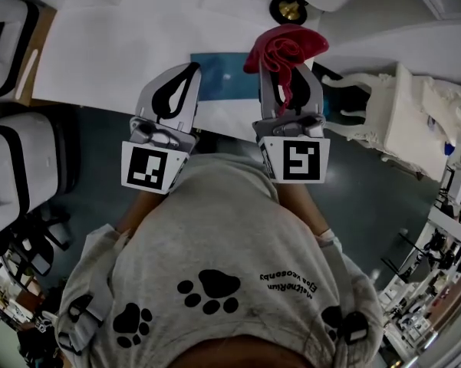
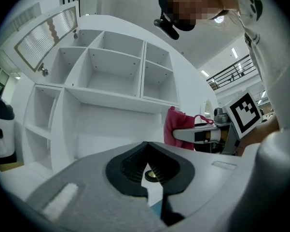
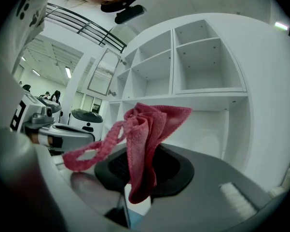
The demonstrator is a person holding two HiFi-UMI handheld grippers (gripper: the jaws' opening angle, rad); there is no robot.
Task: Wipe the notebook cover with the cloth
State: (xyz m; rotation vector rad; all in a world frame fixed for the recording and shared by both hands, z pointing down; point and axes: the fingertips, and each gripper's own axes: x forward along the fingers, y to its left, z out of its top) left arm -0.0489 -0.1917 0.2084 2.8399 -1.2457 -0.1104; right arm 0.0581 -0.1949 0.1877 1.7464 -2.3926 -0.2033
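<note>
A blue notebook point(image 1: 222, 75) lies flat on the white table point(image 1: 115, 52), partly hidden behind both grippers. My right gripper point(image 1: 291, 71) is shut on a red cloth point(image 1: 285, 50), bunched and sticking up above the notebook's right end; in the right gripper view the cloth point(image 3: 145, 139) hangs folded from the jaws with a loop trailing left. My left gripper point(image 1: 190, 71) hovers over the notebook's left part, jaw tips together with nothing held. In the left gripper view, its pads point(image 2: 130, 166) meet at the tip, and a blue sliver of notebook point(image 2: 156, 209) shows below.
A round black-and-brass object point(image 1: 288, 9) sits on the table beyond the cloth. A white open shelf unit point(image 2: 111, 71) stands behind the table. A white ornate piece of furniture point(image 1: 399, 113) is at the right, and white rounded machines point(image 1: 15, 167) at the left.
</note>
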